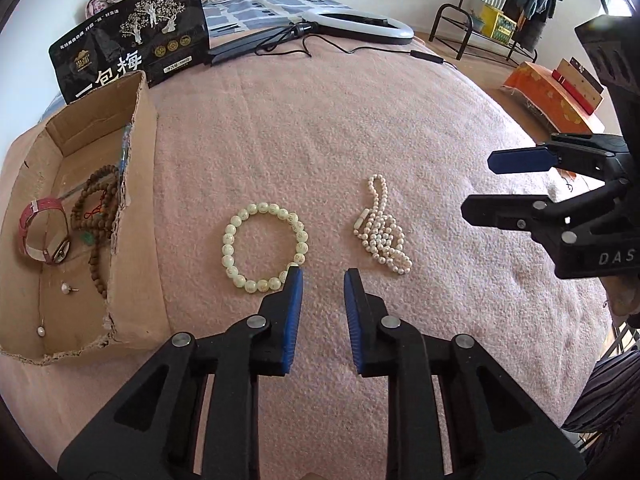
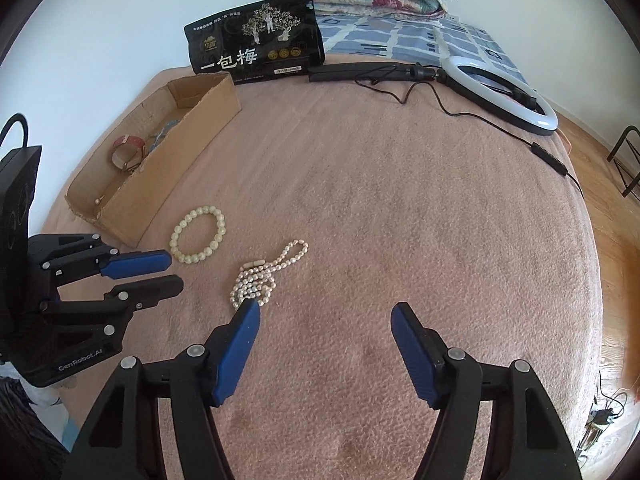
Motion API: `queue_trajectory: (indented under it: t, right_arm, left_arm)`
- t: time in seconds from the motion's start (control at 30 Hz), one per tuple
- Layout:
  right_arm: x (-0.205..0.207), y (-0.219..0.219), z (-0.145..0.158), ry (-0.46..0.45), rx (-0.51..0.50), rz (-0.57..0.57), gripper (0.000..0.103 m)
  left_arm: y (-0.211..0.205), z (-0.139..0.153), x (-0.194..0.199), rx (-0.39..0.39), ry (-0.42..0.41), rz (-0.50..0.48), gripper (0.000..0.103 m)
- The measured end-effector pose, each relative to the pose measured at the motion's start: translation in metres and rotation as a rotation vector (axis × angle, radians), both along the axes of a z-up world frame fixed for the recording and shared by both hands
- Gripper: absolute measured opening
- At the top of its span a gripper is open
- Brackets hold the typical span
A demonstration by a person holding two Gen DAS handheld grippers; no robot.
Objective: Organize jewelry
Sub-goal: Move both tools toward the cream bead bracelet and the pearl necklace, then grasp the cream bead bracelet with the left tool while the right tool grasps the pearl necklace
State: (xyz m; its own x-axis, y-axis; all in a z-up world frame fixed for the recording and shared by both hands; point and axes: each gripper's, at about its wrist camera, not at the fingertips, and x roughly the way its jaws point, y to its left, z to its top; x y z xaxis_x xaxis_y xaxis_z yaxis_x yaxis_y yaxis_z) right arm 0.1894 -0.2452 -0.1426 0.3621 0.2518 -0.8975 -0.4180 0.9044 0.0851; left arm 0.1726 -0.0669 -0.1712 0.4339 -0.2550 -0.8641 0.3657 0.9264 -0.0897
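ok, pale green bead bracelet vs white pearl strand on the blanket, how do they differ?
The pale green bead bracelet lies as one open ring; the white pearl strand is bunched in a heap with one loop sticking out. Bracelet beads are larger and greenish; strand beads are smaller and white. The strand shows a clasp, the bracelet none. Both lie on the pink blanket, outside the cardboard box.
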Motion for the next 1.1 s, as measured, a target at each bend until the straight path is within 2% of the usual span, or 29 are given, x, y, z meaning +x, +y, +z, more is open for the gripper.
queue_trajectory:
  t: [0.17, 0.63, 0.77, 1.1]
  right_arm:
    - [-0.005, 0.007, -0.013, 0.016, -0.032, 0.055, 0.06]
    - [-0.002, 0.006, -0.018, 0.026, -0.029, 0.045, 0.06]
    - [0.0, 0.004, -0.018, 0.025, -0.02, 0.031, 0.06]
    - [-0.004, 0.027, -0.031, 0.036, -0.029, 0.122, 0.065]
  left_arm:
    - [0.001, -0.011, 0.008, 0.017, 0.008, 0.023, 0.021]
    - [-0.007, -0.024, 0.023, 0.014, 0.031, 0.011, 0.02]
    - [-0.006, -0.027, 0.02, 0.0, 0.041, -0.003, 0.015]
    - [0.005, -0.028, 0.0, -0.032, 0.08, 0.004, 0.01]
